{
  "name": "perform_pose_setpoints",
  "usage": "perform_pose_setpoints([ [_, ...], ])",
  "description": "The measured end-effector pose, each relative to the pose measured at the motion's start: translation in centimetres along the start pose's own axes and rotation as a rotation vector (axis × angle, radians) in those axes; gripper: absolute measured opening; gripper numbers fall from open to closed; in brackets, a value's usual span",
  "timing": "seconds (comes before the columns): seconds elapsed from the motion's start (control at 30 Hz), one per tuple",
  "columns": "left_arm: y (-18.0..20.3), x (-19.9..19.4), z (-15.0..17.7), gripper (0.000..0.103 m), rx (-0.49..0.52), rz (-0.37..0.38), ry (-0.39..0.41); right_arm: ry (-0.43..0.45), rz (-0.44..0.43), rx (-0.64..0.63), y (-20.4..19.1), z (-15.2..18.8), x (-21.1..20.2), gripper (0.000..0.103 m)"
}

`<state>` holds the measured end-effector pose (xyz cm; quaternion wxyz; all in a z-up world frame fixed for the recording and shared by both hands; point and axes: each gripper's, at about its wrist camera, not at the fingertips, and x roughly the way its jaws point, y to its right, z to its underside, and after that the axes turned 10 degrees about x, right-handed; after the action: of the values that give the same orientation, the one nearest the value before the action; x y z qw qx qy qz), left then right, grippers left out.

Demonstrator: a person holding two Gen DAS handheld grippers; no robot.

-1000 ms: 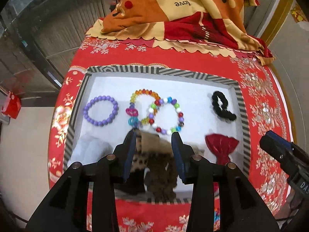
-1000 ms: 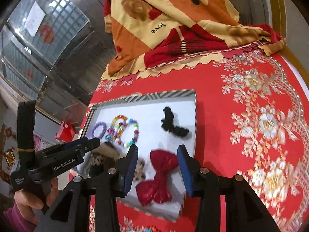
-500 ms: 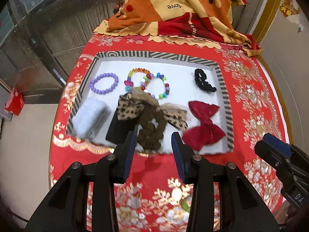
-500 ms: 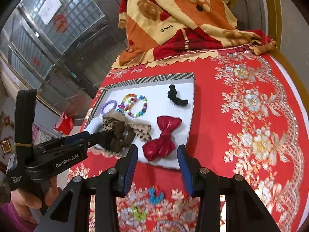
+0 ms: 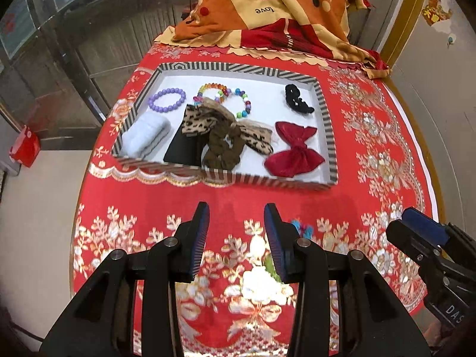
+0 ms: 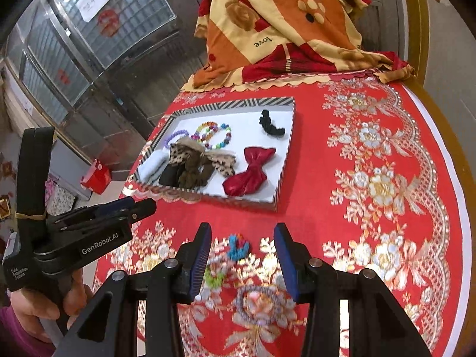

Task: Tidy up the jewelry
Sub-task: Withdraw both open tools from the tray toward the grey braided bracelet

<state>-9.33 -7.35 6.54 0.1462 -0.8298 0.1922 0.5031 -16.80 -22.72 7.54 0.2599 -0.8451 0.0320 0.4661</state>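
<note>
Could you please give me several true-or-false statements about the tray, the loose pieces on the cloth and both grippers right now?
1. The red bow lies inside the tray. True.
2. The left gripper is shut on the leopard bow. False: it is open and empty, short of the tray.
3. A blue hair tie lies on the cloth outside the tray. True.
4. The purple bracelet sits on the red bow. False: they lie apart, at opposite sides of the tray.
5. The right gripper is open. True.
</note>
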Motion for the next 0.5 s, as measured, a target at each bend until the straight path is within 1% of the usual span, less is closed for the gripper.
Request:
perform_pose_setpoints([
  [0.33,1.1,-1.4,2.4,0.037,-0.004,-0.017,0.009,-0.002,-0.005,-0.01,0.1,2.5,-1.2,0.043],
  [0.4,1.3,-1.5,2.7,0.037,-0.006,-0.018,0.008,-0.003,0.0,-0.012,0.1,2.8,-1.3,0.045],
  [0.47,1.5,-1.6,3.0,0.037,-0.006,-0.018,0.007,-0.004,0.001,-0.014,0.2,3.0,-1.5,0.052],
  [0.5,1.5,-1.6,2.9,0.037,-0.005,-0.019,0.008,-0.003,0.0,-0.013,0.3,3.1,-1.6,0.053],
])
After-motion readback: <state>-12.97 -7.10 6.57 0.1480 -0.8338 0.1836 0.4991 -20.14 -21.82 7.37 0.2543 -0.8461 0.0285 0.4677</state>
